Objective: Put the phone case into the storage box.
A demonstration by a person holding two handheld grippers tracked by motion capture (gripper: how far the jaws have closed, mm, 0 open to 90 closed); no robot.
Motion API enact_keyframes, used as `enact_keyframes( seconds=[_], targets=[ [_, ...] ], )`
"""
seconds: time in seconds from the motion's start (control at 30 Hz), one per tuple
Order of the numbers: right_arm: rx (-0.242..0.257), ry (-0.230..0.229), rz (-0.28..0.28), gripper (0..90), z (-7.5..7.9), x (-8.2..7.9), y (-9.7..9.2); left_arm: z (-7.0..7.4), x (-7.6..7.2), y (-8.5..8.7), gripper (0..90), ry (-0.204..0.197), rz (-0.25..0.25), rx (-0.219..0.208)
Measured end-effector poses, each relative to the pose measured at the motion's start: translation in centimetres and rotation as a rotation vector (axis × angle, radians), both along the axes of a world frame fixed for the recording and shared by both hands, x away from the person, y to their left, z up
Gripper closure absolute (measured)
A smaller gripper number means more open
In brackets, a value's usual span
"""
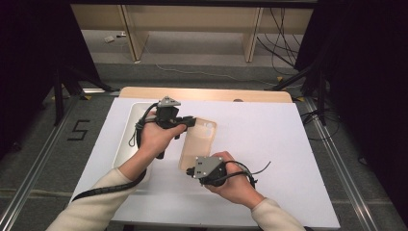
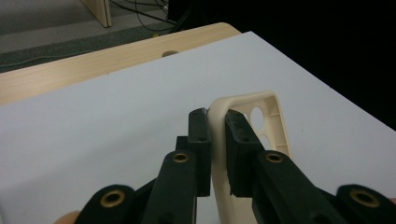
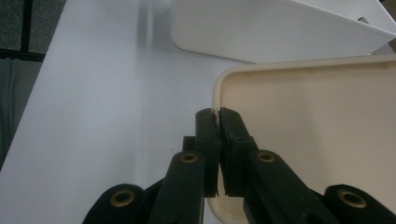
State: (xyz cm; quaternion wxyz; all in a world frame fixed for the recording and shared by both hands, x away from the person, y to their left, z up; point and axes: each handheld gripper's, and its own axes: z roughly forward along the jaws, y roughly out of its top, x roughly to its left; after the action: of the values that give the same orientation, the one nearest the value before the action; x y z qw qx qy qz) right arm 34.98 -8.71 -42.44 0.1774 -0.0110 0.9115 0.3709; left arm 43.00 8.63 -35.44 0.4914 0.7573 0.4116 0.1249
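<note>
Phone case (image 1: pixel 197 144), cream and soft-looking, lies near the middle of the white worktop (image 1: pixel 269 144), camera cutouts toward twelve o'clock, with both your tools already on it. Your left hand-held gripper (image 1: pixel 191 121) pinches the rim at the case's eleven o'clock corner; in the left gripper view its pads sit either side of the curved edge (image 2: pixel 219 140) beside the lens holes. Your right hand-held gripper (image 1: pixel 191 172) clamps the rim at the opposite end, about six o'clock; in the right gripper view its jaws are pressed nearly together on the thin wall (image 3: pixel 215 105). Whether the case has lifted off the surface is hard to judge from above.

You look to be at the two-point hold, the step before flexing, stretching or carrying the case. The next move calls for both hands travelling together, keeping the pinches even so the rim does not slip free. At nine o'clock of the case, just beside it, a white tray (image 1: pixel 126 139) rests under your left forearm; mind it as you lift.
</note>
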Motion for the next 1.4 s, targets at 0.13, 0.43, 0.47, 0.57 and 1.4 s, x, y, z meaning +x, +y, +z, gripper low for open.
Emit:
enact_keyframes(
  seconds=[0.13,0.43,0.47,0.57,1.4],
  targets=[
    [-0.007,0.003,-0.032,87.9,-0.1,0.0,0.0,0.0,-0.3,-0.3,82.2,-0.024,0.0,-0.014],
    [0.037,-0.011,-0.089,76.3,-0.1,0.3,-0.3,-0.1,-0.6,-0.2,82.4,-0.085,0.018,-0.036],
    [0.043,-0.016,-0.101,73.6,0.0,0.3,-0.4,-0.2,-0.7,-0.1,82.4,-0.089,0.018,-0.039],
    [0.085,-0.003,-0.142,65.1,0.2,0.5,-0.7,-0.3,-0.8,0.2,82.4,-0.107,0.027,-0.046],
    [0.352,0.111,-0.347,30.0,1.3,0.9,-3.0,-0.9,-2.2,4.5,82.3,-0.17,0.092,-0.096]
  ],
)
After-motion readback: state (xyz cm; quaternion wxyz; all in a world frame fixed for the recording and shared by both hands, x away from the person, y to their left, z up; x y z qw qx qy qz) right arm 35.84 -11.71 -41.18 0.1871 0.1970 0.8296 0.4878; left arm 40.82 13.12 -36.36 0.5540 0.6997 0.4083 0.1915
